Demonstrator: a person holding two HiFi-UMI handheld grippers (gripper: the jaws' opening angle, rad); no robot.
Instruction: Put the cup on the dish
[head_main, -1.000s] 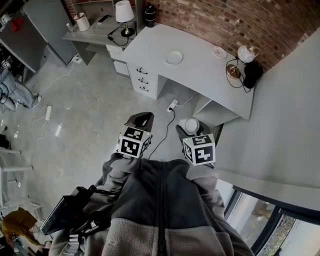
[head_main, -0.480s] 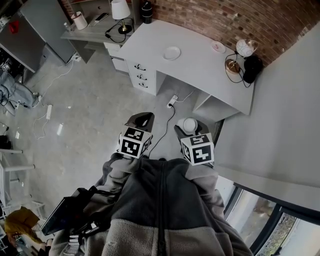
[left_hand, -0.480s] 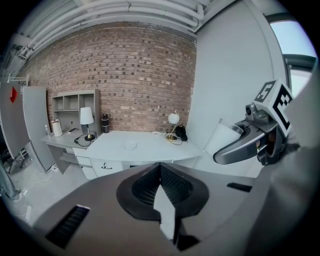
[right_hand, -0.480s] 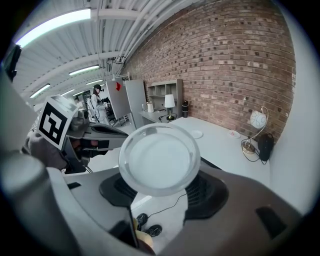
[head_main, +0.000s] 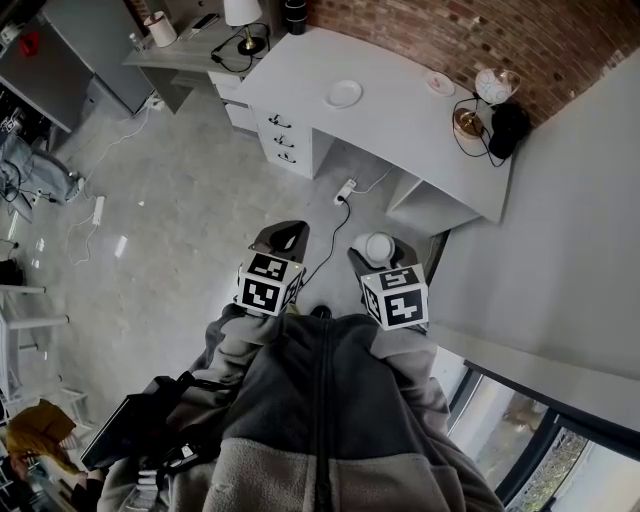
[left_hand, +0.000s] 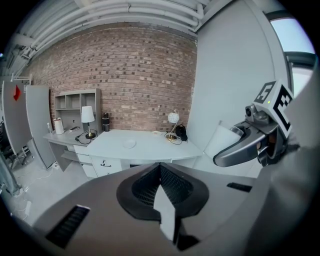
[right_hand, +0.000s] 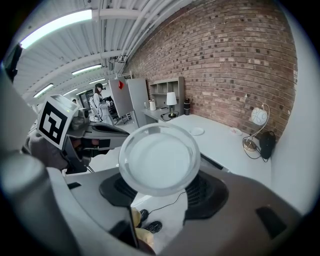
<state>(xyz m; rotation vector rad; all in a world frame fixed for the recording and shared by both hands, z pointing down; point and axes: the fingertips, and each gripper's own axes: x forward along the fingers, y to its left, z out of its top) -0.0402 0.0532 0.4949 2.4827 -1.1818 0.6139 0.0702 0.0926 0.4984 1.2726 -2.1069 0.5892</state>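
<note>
While the person stands on the floor (head_main: 180, 230) well apart from the bench (head_main: 400, 135), the right claw (head_main: 378, 250) is grasping the cup (head_main: 380, 244). Its two jaws press on the sides of this pale cup, and one round end of the cup faces the camera in the right gripper view. The cup is therefore in the air in front of the person, on the near side of the bench and not touching it.

The left claw (head_main: 281, 236) is clenched, with the jaws together and nothing between them. It hangs just beside the right claw, also well apart from the bench.

The dish (head_main: 343, 93) is a small white round plate. It lies flat on the bench top, toward the bench's left part, and nothing rests on it. A second, smaller dish (head_main: 438, 83) lies at the far edge of the bench, near the brick wall (head_main: 480, 35). A globe lamp (head_main: 496, 84) stands at the right far corner of the bench, with a black object (head_main: 510, 128) just beside it. White drawers (head_main: 280, 140) are under the left end of the bench, and a power strip (head_main: 345, 189) lies on the floor in front of the bench.
</note>
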